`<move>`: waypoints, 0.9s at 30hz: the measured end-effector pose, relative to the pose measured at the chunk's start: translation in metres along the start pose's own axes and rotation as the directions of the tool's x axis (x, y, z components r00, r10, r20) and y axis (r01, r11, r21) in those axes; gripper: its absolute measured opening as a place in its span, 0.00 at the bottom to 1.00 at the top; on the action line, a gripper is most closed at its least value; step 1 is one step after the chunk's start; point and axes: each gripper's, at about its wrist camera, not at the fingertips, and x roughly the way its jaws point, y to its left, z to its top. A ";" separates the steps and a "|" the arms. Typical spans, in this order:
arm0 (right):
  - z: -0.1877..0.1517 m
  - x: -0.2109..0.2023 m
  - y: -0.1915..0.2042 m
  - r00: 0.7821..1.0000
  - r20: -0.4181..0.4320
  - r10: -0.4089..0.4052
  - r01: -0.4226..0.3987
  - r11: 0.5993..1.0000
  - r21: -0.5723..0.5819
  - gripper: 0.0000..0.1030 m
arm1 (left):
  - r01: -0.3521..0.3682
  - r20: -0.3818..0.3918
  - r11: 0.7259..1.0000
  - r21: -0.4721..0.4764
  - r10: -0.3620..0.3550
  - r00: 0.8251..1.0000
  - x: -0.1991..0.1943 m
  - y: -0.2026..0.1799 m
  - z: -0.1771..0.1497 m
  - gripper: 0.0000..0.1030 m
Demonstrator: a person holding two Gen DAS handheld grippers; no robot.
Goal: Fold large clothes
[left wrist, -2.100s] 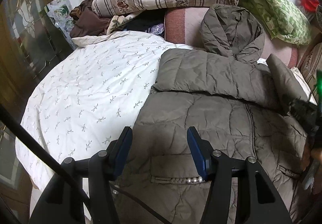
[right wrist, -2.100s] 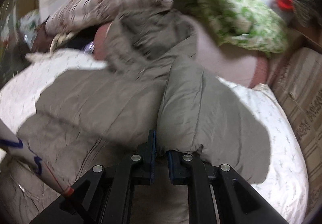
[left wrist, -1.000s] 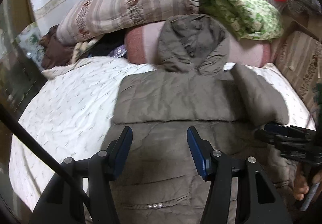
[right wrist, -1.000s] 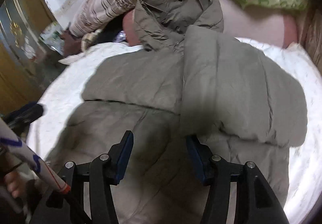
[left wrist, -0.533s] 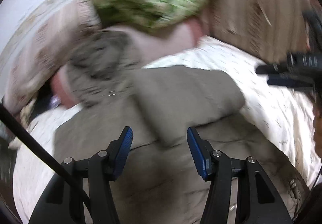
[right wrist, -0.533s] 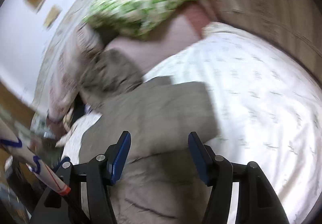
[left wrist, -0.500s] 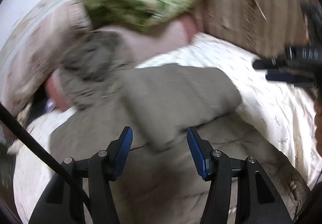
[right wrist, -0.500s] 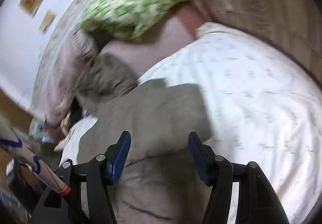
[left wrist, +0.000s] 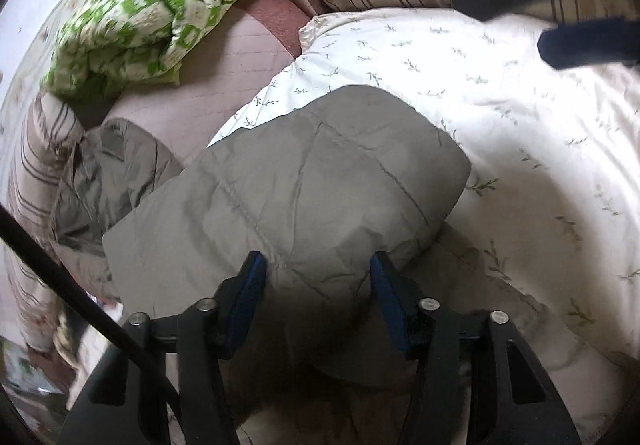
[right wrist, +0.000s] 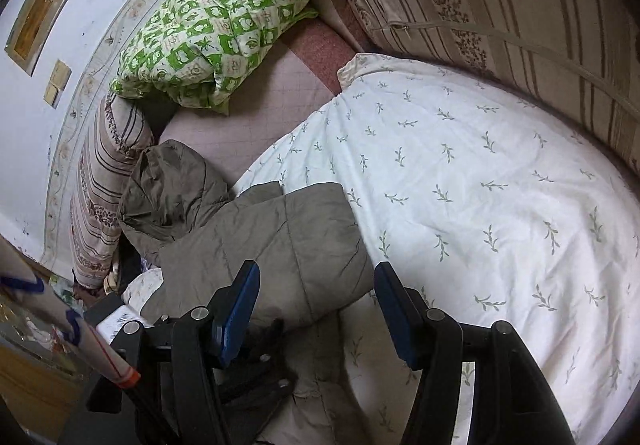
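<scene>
My left claw (left wrist: 316, 281) is closing, and a puffy folded sleeve of the olive padded coat (left wrist: 304, 189) bulges between its blue pads (left wrist: 250, 285); I can't tell whether they already press the fabric. My right claw (right wrist: 314, 293) stands released over the edge of the same coat (right wrist: 280, 245), gripping nothing. The coat lies on the leaf-print quilt (right wrist: 480, 185) covering the bed, its hood (right wrist: 172, 189) toward the striped pillow (right wrist: 96, 181) and pink blanket (right wrist: 248, 101). A green checked pillow (right wrist: 216, 41) sits beyond.
</scene>
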 end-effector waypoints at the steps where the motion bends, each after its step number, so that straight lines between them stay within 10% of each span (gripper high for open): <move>1: 0.000 0.002 0.001 1.000 0.000 -0.003 0.003 1.000 0.001 0.63 | 0.015 -0.010 1.000 0.002 -0.015 1.000 0.003 -0.001 0.000 0.23; 9: -0.004 0.010 0.013 0.999 0.019 -0.051 0.052 0.998 -0.048 0.61 | 0.036 0.070 0.964 -0.264 -0.018 0.997 -0.037 0.062 -0.017 0.04; 22: -0.043 0.032 0.082 0.995 0.025 -0.098 0.101 0.954 -0.283 0.61 | -0.046 0.043 0.684 -0.728 0.113 0.993 -0.099 0.229 -0.144 0.01; 27: -0.054 0.054 0.099 0.999 -0.024 -0.040 0.031 0.952 -0.305 0.60 | -0.048 0.027 0.681 -0.731 0.099 0.995 -0.098 0.239 -0.176 0.01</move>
